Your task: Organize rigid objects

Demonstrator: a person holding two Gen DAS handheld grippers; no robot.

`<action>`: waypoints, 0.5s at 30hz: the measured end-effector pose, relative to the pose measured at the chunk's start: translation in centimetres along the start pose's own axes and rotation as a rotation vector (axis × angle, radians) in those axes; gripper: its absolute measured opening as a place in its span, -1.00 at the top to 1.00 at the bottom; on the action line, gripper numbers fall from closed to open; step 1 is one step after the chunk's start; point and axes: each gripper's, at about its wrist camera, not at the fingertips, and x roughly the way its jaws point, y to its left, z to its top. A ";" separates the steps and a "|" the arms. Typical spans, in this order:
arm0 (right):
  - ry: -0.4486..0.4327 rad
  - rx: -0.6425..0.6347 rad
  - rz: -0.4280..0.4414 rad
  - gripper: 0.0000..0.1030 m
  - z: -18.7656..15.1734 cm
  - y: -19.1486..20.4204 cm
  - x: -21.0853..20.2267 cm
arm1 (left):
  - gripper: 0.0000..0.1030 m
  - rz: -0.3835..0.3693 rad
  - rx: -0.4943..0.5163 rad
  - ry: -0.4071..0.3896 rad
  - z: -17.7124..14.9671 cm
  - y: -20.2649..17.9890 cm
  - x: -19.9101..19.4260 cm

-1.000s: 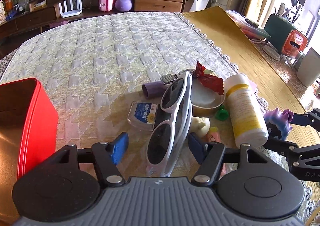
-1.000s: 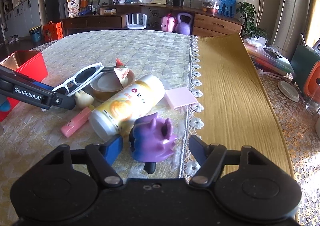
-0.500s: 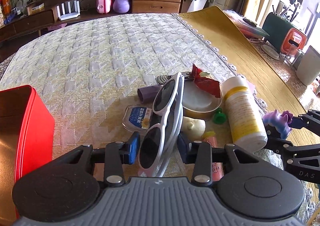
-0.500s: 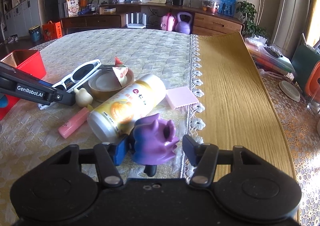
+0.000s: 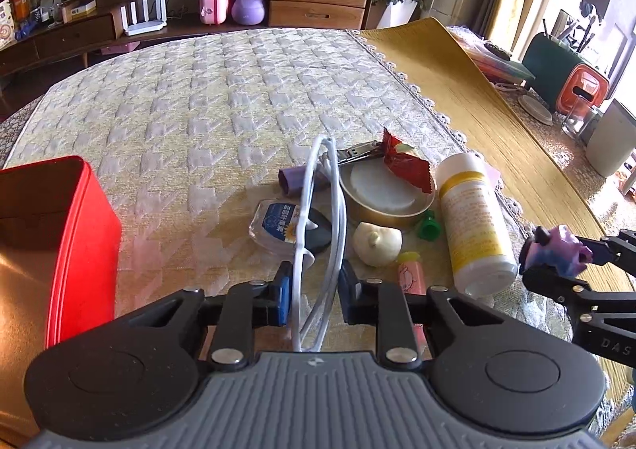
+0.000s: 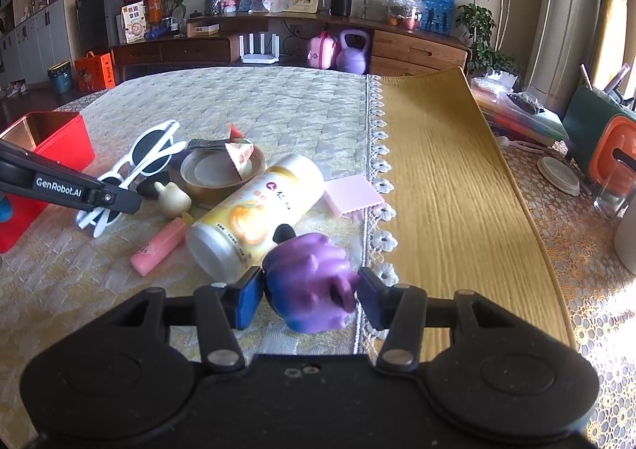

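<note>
Both pairs of fingers have closed since the earlier frames: the left gripper (image 5: 312, 300) now pinches the sunglasses (image 5: 318, 234), which have turned edge-on, and the right gripper (image 6: 310, 290) clamps the purple toy (image 6: 308, 286), which sat loose between open fingers a second ago.

Seen from the left wrist, the sunglasses run from bottom centre up toward mid-frame, over the clutter on the counter (image 5: 222, 99). They look light, thin and hard, probably slick; the hold is across the folded frame near one end, so they may pivot or slip if swung fast. A grip nearer the bridge would likely be steadier.

From the right wrist, the toy sits low in the centre, squeezed on both flanks. It looks small, light and rounded, so it could squirt out under a hard squeeze.

At far left stands the red tin (image 5: 59, 234), its top open, a likely drop place; its rim is the edge to clear. Just right of the sunglasses lie the bowl (image 5: 383, 198) and the bottle (image 5: 475, 222), close enough to knock. Upper frame holds wide bare cloth.
</note>
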 end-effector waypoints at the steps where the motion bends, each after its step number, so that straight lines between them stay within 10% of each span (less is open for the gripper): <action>1: -0.003 0.002 0.000 0.01 0.0 0.1 -0.3 | 0.57 -0.002 -0.007 -0.001 -0.1 0.2 -0.2; 15: -0.018 -0.030 0.043 0.01 1.1 3.2 -4.2 | 0.59 -0.012 -0.068 -0.015 -1.7 1.5 -4.4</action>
